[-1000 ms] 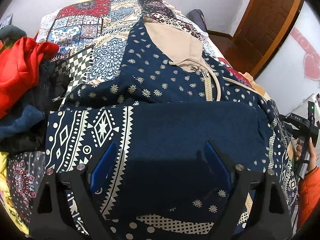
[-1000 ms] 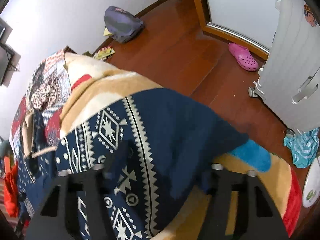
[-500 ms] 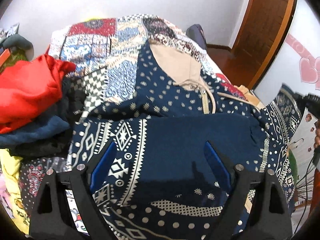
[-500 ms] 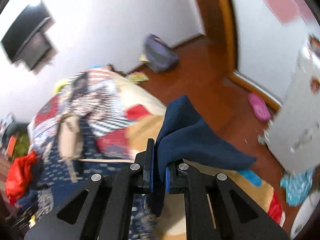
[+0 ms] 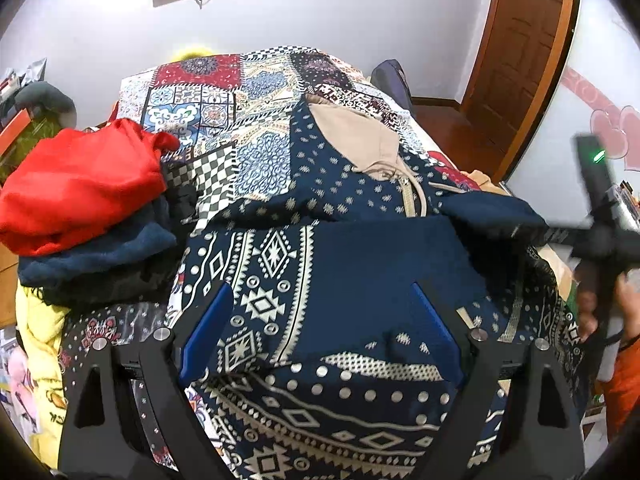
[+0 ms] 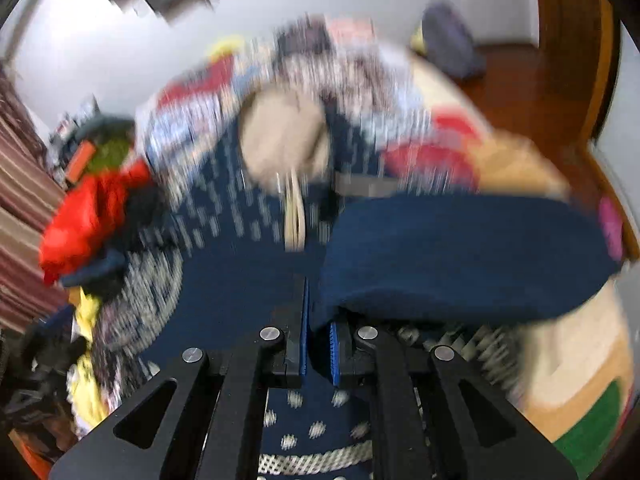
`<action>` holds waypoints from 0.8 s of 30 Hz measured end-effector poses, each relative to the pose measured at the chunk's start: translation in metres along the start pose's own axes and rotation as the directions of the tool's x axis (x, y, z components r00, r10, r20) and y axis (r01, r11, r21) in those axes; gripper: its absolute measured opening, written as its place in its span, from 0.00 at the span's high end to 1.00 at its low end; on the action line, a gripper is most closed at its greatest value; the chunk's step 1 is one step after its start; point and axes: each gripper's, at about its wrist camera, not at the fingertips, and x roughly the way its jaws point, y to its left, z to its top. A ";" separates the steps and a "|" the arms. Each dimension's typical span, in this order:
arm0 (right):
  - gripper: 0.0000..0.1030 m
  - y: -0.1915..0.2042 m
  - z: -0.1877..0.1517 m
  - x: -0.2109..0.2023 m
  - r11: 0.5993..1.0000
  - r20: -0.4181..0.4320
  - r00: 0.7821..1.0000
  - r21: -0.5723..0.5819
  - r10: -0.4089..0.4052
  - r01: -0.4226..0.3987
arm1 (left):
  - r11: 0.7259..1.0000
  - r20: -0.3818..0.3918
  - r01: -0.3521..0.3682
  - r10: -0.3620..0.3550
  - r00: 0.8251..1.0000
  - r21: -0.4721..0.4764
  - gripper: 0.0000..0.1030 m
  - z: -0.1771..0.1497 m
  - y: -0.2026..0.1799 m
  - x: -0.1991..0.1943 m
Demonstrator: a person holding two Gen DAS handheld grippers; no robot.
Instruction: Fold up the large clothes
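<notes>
The right hand-held gripper (image 6: 318, 350) is pinching a plain navy fold of the patterned hoodie (image 5: 360, 272) between its blue pads (image 6: 304, 332), having just closed on the cloth. The fold is draping to the right of the fingers in a blurred view. The left hand-held gripper (image 5: 320, 328) is hovering wide above the hoodie, holding nothing. The hoodie is lying spread on the bed (image 5: 208, 92), beige hood lining (image 5: 352, 136) upward, beside a red garment (image 5: 80, 184) on a clothes pile.
</notes>
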 end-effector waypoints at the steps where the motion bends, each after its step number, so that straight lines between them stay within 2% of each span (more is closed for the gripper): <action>1: 0.93 0.000 -0.006 0.011 1.000 -0.044 0.999 0.009 -0.010 0.011 | 1.000 -0.006 -0.002 0.002 1.000 -0.001 0.14 -0.002 0.002 0.000; 4: 0.85 -0.003 -0.020 0.024 1.000 -0.109 0.994 0.021 -0.015 0.018 | 1.000 -0.014 -0.004 0.004 1.000 -0.004 0.14 -0.006 0.004 0.001; 6: 0.71 -0.004 -0.026 0.020 1.000 -0.130 0.992 0.003 -0.010 0.011 | 1.000 -0.019 -0.006 0.006 1.000 -0.010 0.14 -0.008 0.004 0.003; 9: 0.52 0.001 -0.027 0.005 0.999 -0.107 0.994 -0.034 -0.035 0.031 | 1.000 -0.026 0.001 -0.001 1.000 -0.019 0.14 -0.009 0.003 0.006; 13: 0.50 0.001 -0.022 -0.028 0.996 -0.012 0.999 -0.083 -0.044 0.043 | 1.000 -0.021 0.006 -0.006 1.000 -0.014 0.14 -0.007 -0.003 0.008; 15: 0.41 -0.001 -0.019 -0.040 0.995 0.034 0.998 -0.075 -0.060 0.062 | 1.000 -0.018 0.009 -0.009 1.000 -0.011 0.14 -0.005 -0.006 0.009; 17: 0.33 -0.014 -0.015 -0.057 0.995 0.095 0.992 -0.037 -0.084 0.088 | 1.000 -0.015 0.013 -0.013 1.000 -0.009 0.14 -0.001 -0.010 0.010; 19: 0.31 -0.032 -0.012 -0.069 0.995 0.140 0.985 0.014 -0.103 0.103 | 1.000 -0.014 0.017 -0.017 1.000 -0.008 0.14 0.001 -0.013 0.011; 24: 0.31 -0.084 -0.009 -0.068 0.977 0.121 0.985 0.189 -0.119 0.095 | 1.000 -0.019 0.026 -0.026 0.999 0.002 0.14 0.002 -0.021 0.016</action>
